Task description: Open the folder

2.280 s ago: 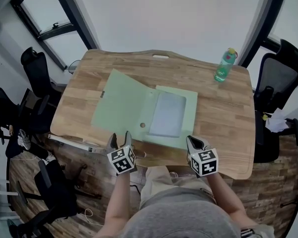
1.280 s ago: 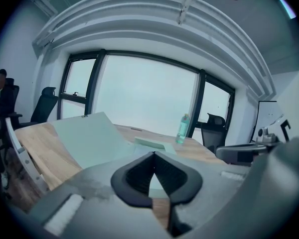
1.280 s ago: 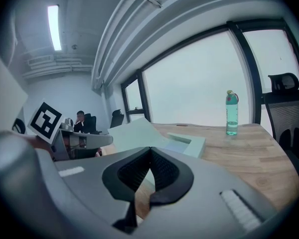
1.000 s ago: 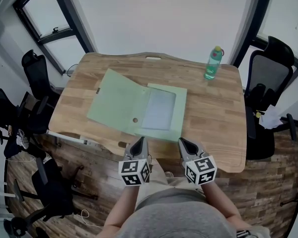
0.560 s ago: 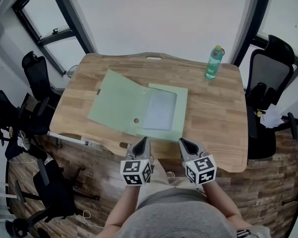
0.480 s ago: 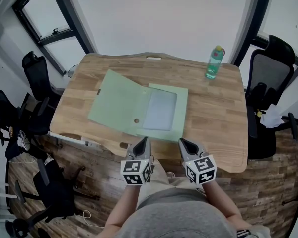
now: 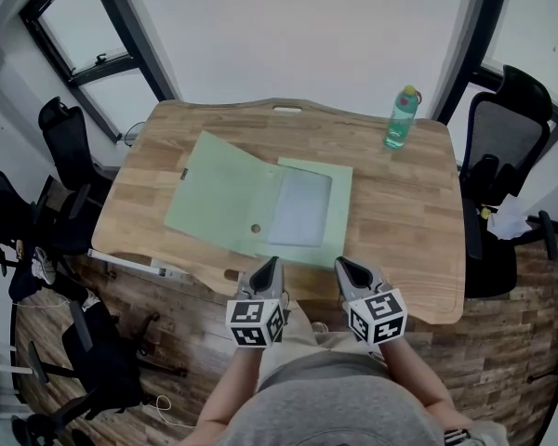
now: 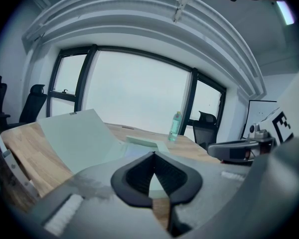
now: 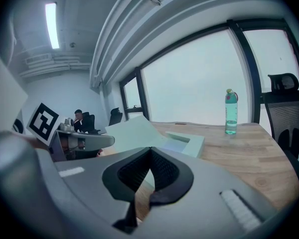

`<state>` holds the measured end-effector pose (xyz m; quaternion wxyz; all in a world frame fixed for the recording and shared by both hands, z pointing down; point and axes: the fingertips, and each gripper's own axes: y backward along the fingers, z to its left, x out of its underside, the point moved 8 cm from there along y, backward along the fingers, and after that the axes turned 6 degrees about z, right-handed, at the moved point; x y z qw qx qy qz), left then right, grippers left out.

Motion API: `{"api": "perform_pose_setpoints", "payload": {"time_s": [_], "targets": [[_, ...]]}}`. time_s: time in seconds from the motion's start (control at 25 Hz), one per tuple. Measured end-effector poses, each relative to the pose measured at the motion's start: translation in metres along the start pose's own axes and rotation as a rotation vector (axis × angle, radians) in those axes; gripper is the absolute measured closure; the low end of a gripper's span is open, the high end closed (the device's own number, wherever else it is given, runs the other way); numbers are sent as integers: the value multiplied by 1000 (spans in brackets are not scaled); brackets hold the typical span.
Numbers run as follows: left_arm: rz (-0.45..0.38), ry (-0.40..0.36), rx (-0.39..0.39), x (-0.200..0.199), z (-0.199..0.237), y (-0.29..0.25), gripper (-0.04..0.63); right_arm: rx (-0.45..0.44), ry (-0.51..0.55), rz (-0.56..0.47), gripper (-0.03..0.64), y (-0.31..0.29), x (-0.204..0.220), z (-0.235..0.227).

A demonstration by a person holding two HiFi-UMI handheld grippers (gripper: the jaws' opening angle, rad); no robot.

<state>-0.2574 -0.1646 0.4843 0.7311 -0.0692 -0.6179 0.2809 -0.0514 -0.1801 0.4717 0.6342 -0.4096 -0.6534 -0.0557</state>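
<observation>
My left gripper and right gripper are both closed on nothing, hanging just short of the table. The folder lies open there. Its cover may sit slightly raised, so I'd press it flat gently, not pinch.

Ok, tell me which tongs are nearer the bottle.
Right. The right tongs hover at the near edge of the table, across from the bottle; the left tongs sit farther left.
</observation>
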Motion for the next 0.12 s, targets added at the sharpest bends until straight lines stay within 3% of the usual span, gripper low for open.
{"api": "perform_pose_setpoints", "payload": {"time_s": [0.12], "targets": [[0, -1, 6, -2, 0, -1, 592, -1, -1, 0, 620, -2, -2, -1]]}}
